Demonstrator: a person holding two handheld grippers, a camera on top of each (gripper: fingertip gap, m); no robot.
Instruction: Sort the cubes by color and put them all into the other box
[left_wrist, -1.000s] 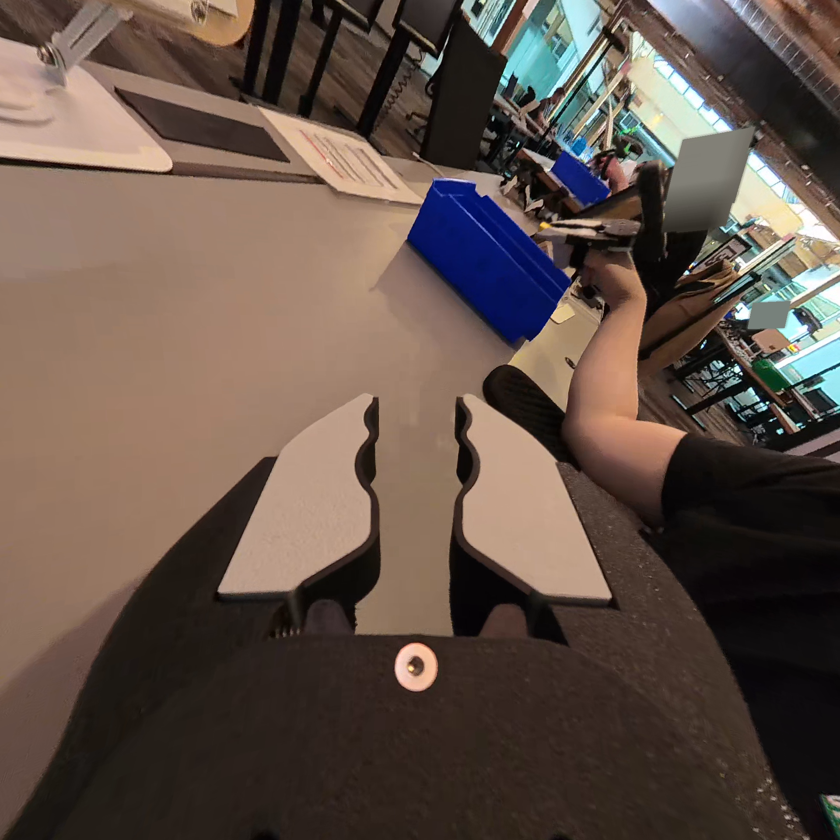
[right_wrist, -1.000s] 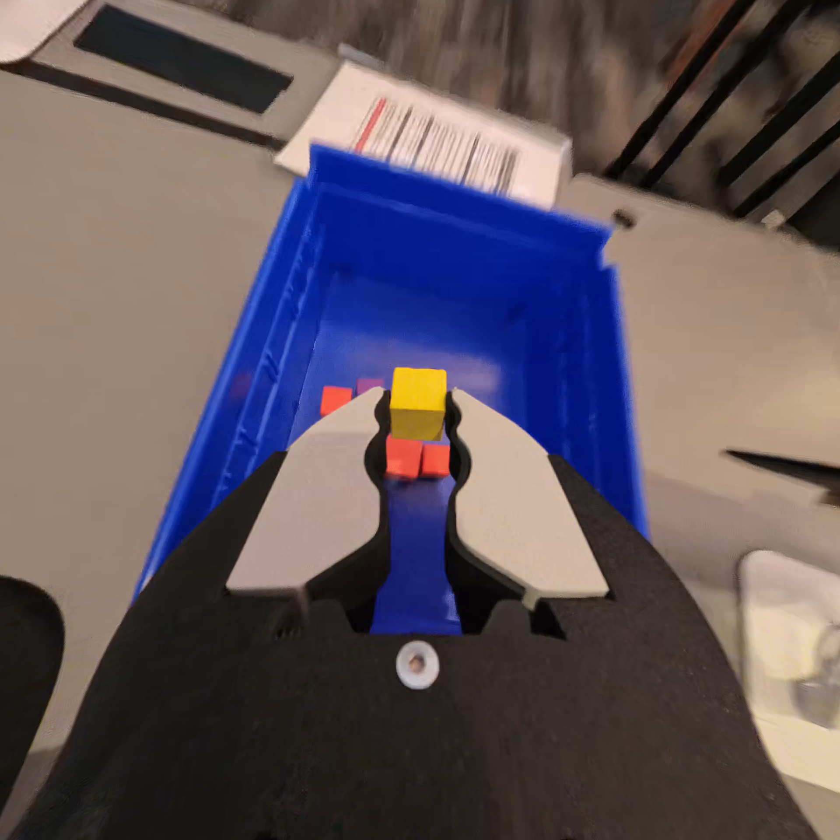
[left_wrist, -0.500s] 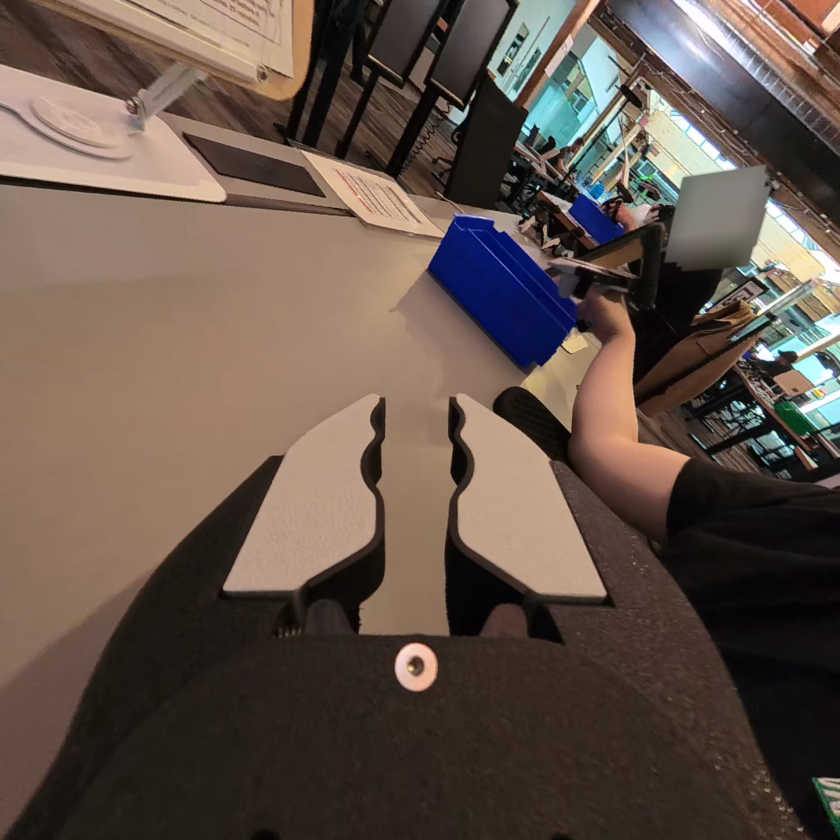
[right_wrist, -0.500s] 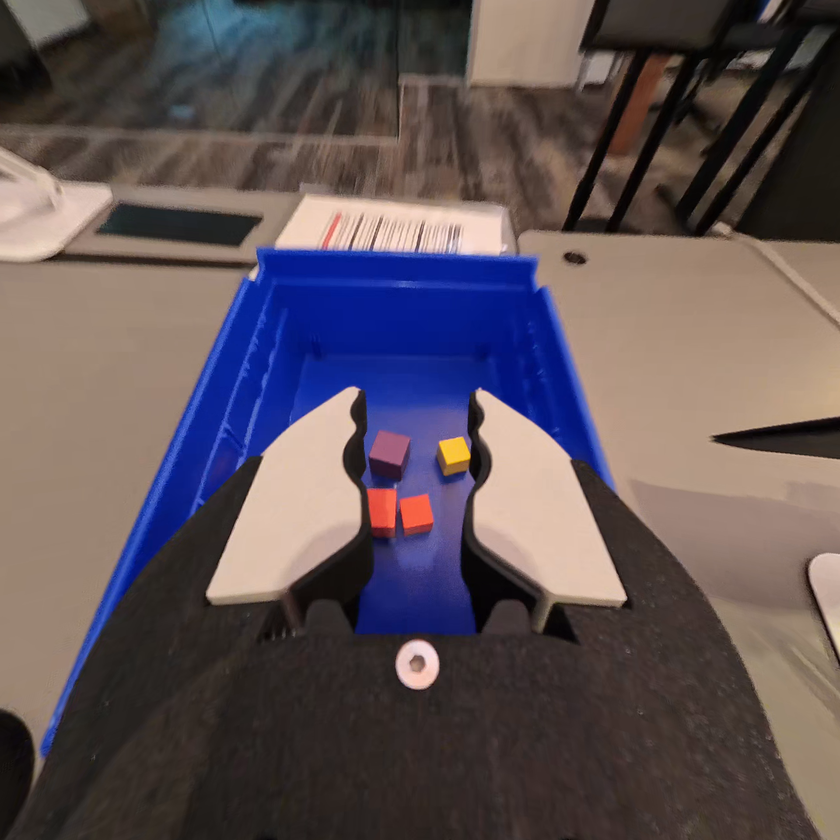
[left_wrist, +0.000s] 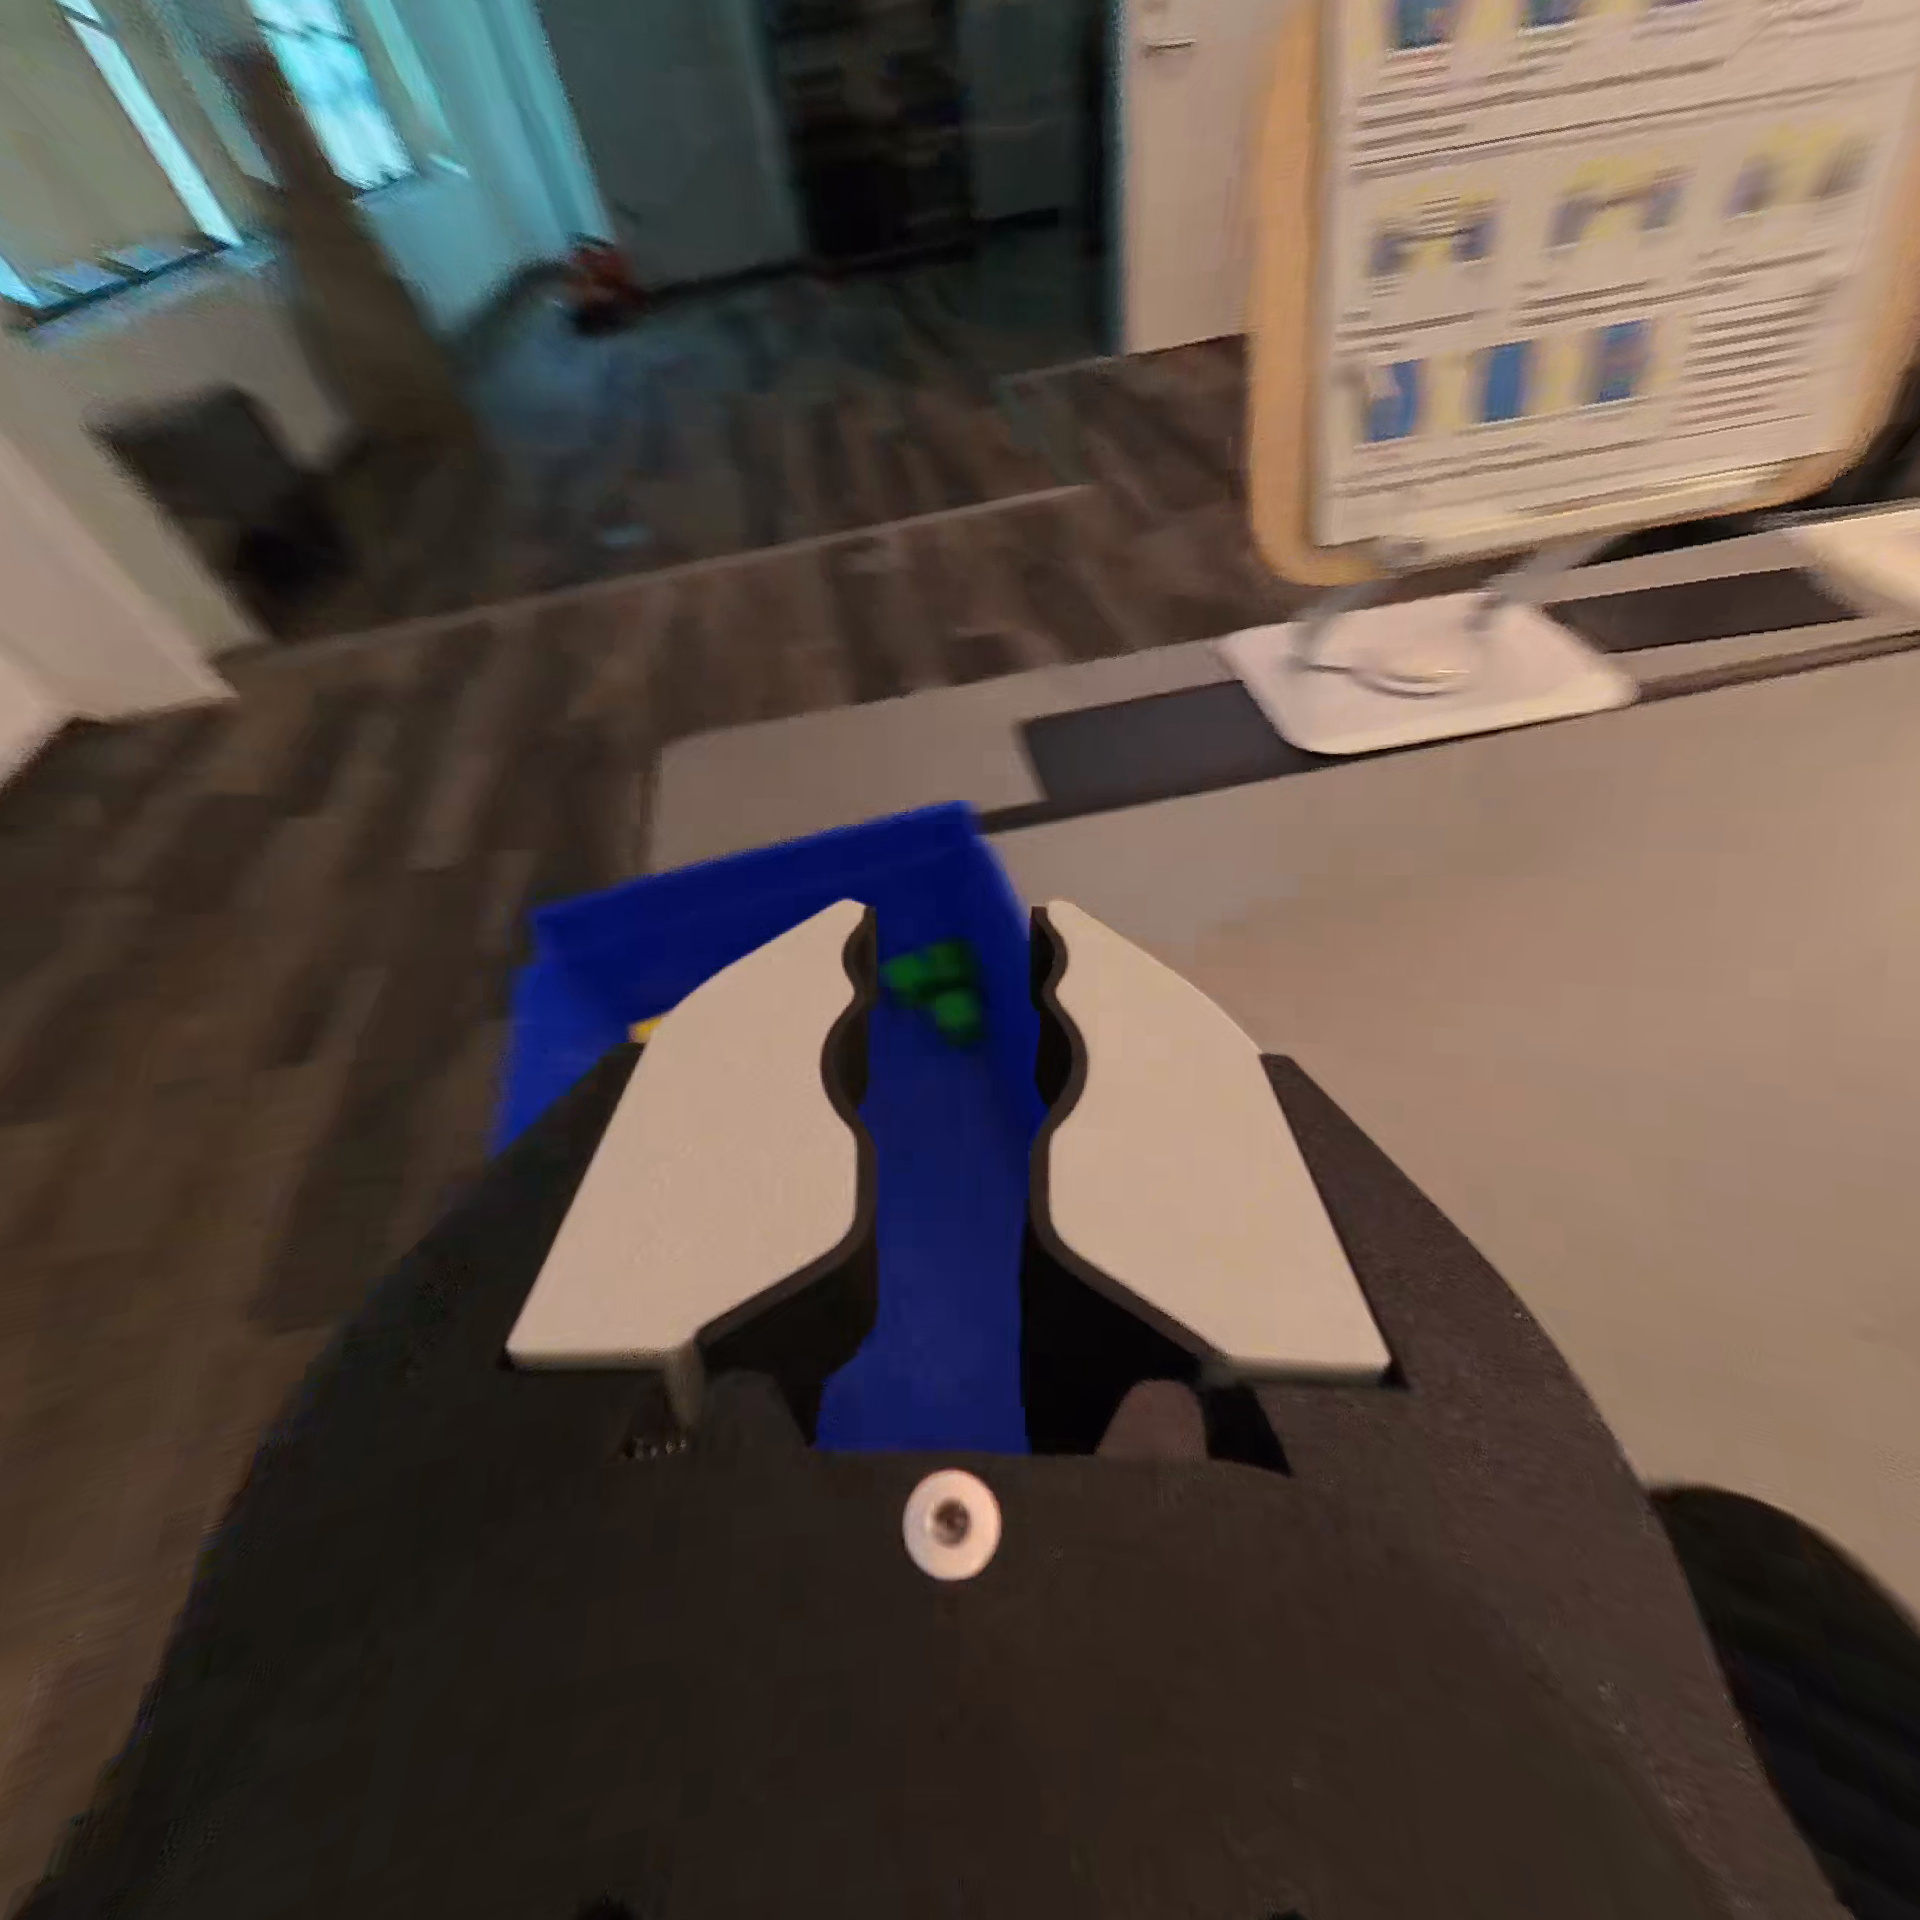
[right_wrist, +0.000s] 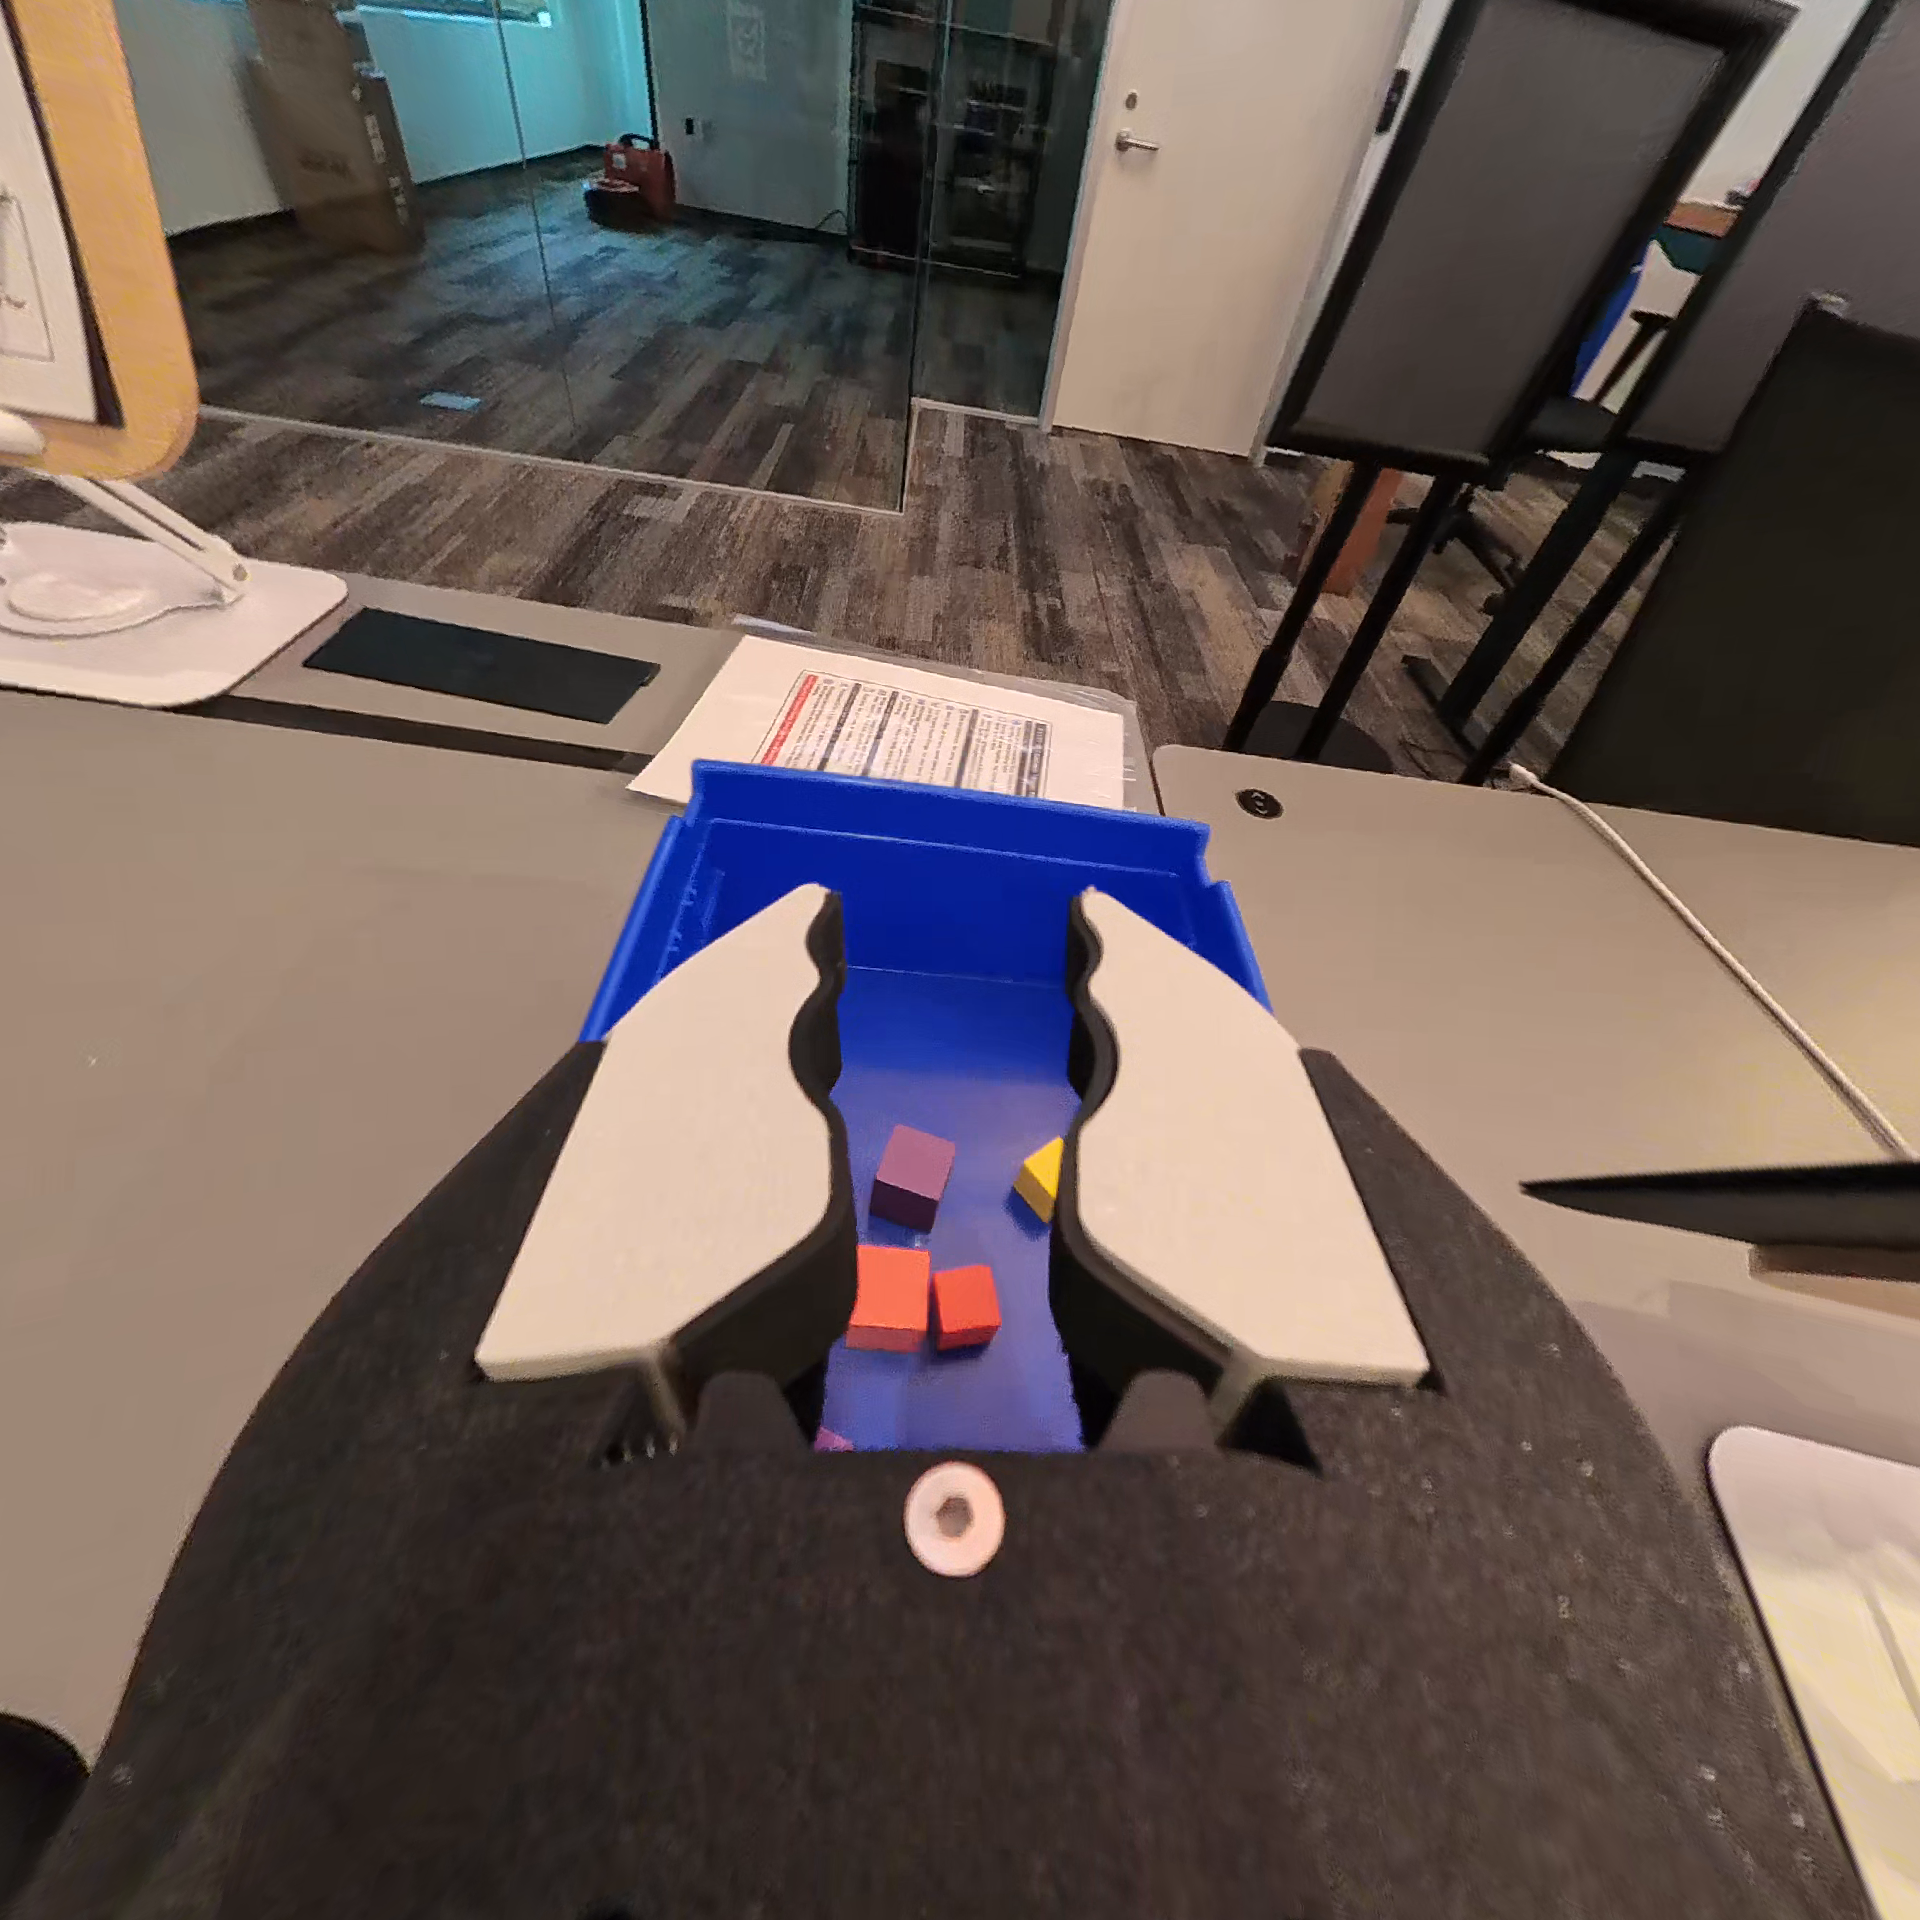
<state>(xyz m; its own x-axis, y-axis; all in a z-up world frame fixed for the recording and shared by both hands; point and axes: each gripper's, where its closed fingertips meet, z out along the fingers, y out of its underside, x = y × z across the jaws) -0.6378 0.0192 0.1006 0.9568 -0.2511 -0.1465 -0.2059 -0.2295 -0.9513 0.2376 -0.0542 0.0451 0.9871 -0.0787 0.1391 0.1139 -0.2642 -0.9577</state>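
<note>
Green cubes (left_wrist: 938, 985) are seen at 12 o'clock of the left tool (left_wrist: 948, 914) — apart, empty; the right tool (right_wrist: 948, 896) — apart too.

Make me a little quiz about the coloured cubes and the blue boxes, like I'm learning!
1. True or false: the right gripper is holding the yellow cube.
2. What colour are the cubes between the left gripper's fingers in the left wrist view?
3. Which cube lies beside the two orange cubes in the blue box: A purple, B black, C white?

Key: 1 false, it lies in the box. 2 green. 3 A, the purple cube.
</note>
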